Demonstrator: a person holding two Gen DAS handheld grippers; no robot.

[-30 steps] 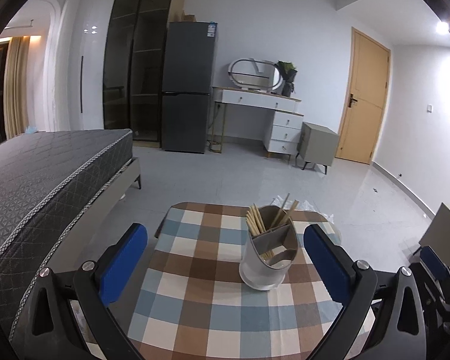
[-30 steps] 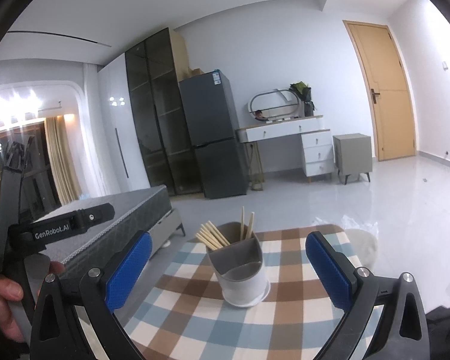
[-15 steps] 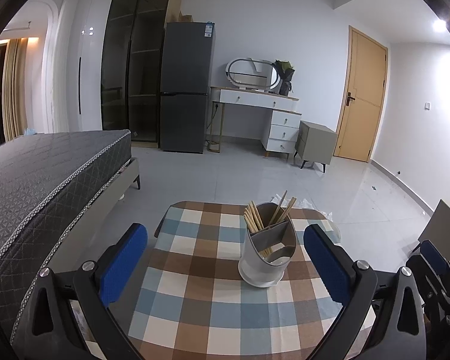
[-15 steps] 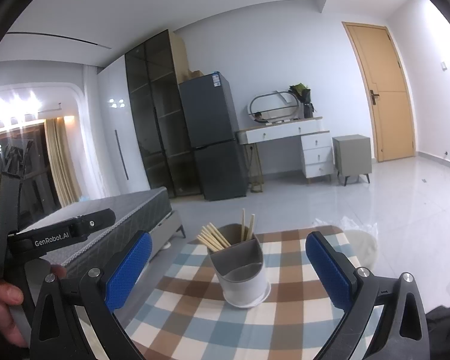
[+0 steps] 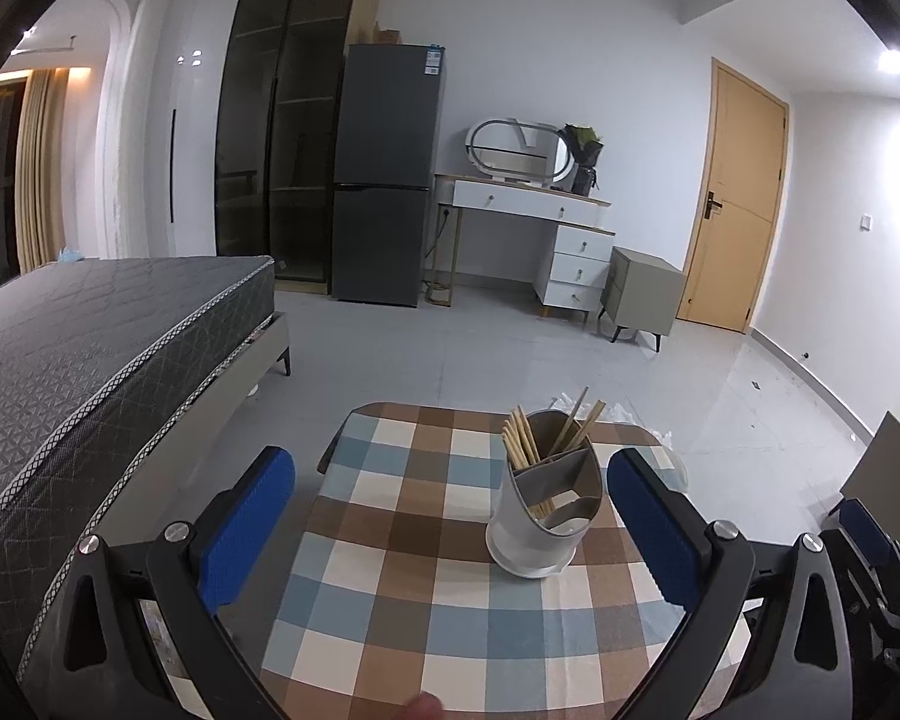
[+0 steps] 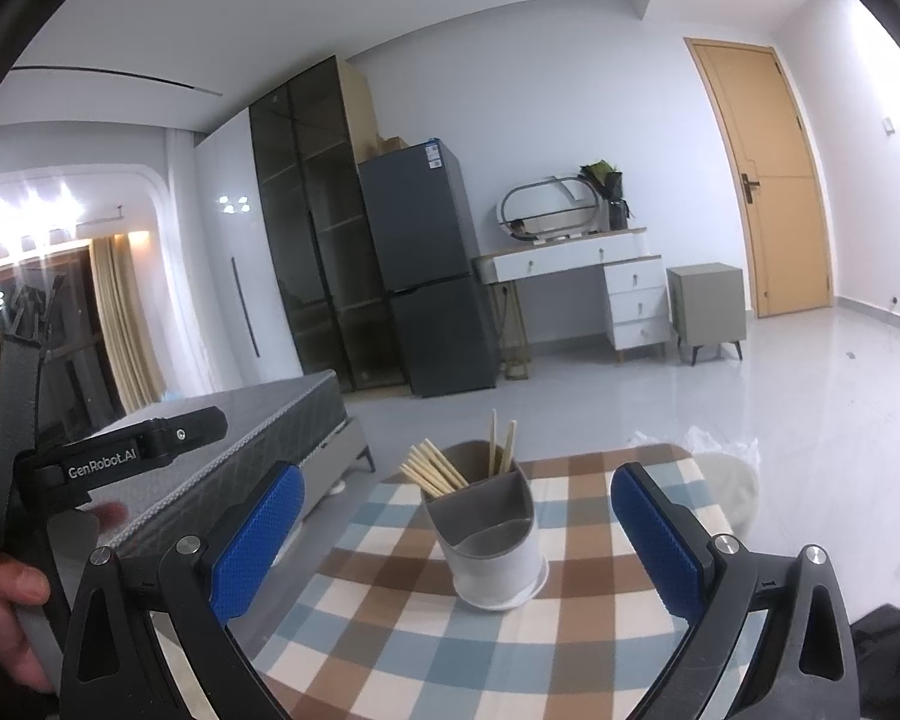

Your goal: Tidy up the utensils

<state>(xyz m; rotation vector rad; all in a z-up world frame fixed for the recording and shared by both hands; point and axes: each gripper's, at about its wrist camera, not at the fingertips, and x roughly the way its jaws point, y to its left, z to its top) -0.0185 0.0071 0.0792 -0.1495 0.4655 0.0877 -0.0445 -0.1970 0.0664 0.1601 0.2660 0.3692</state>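
A white and grey utensil holder point(image 5: 543, 516) point(image 6: 492, 540) stands upright on the checked table point(image 5: 390, 588) point(image 6: 390, 630). Wooden chopsticks point(image 5: 522, 435) point(image 6: 435, 474) stick out of its back compartments; the front compartment looks empty. My left gripper point(image 5: 450, 516) is open, held back from the holder, which sits just inside its right finger. My right gripper point(image 6: 459, 534) is open too, and the holder shows between its blue pads without touching them. Nothing is held by either gripper.
A grey bed point(image 5: 90, 360) lies left of the table. Crumpled plastic point(image 6: 720, 468) sits at the table's far right edge. The left gripper's body point(image 6: 90, 468) and a hand point(image 6: 6, 600) show at the left of the right wrist view. Tiled floor lies beyond.
Both views have shifted only slightly; the holder sits a touch further right in the left wrist view. Both grippers stayed open and empty.
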